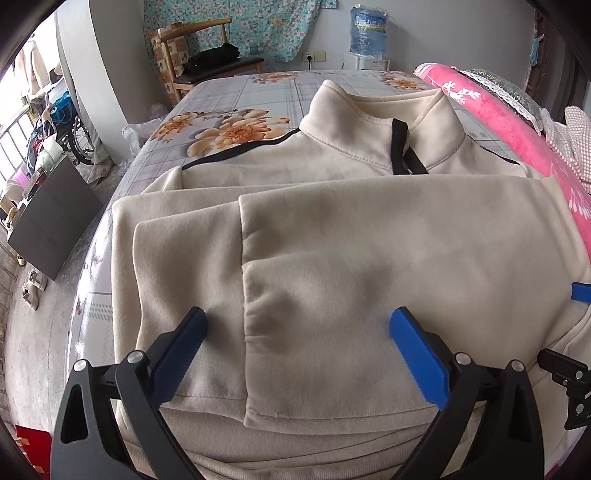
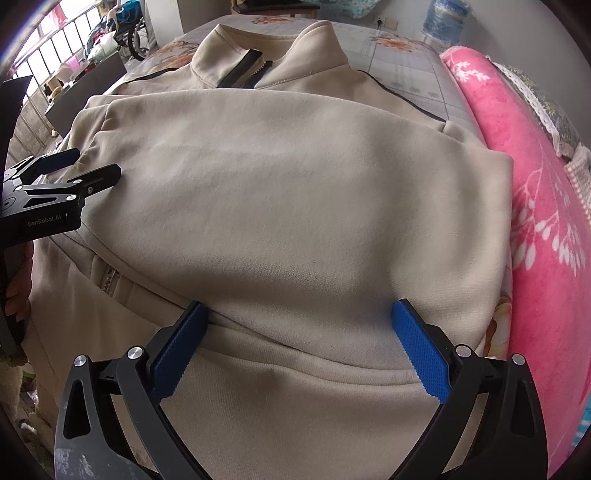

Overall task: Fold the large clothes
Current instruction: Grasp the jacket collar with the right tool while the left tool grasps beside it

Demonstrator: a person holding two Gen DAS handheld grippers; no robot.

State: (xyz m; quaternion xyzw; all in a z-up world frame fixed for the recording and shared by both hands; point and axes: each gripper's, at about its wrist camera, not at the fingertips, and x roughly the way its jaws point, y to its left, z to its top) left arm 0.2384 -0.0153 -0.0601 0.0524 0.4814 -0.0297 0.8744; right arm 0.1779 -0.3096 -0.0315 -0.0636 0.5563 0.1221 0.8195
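Note:
A cream zip jacket [image 1: 332, 236] with black trim lies on the bed, collar at the far end, both sleeves folded across its front. It also fills the right wrist view [image 2: 288, 192]. My left gripper [image 1: 297, 321] is open, jaws wide apart, low over the sleeve cuff [image 1: 280, 354] near the jacket's hem. My right gripper [image 2: 299, 317] is open too, hovering over the folded sleeve's lower edge. The left gripper also shows at the left edge of the right wrist view [image 2: 85, 162], and one blue fingertip [image 1: 581, 291] of the right gripper shows in the left wrist view.
The bed has a floral sheet [image 1: 236, 110]. A rolled pink blanket [image 1: 517, 140] lies along its right side. A wooden chair [image 1: 207, 55] and a water bottle [image 1: 367, 31] stand behind the bed. A dark box [image 1: 55, 218] and a wheelchair [image 1: 79, 140] stand on the floor at left.

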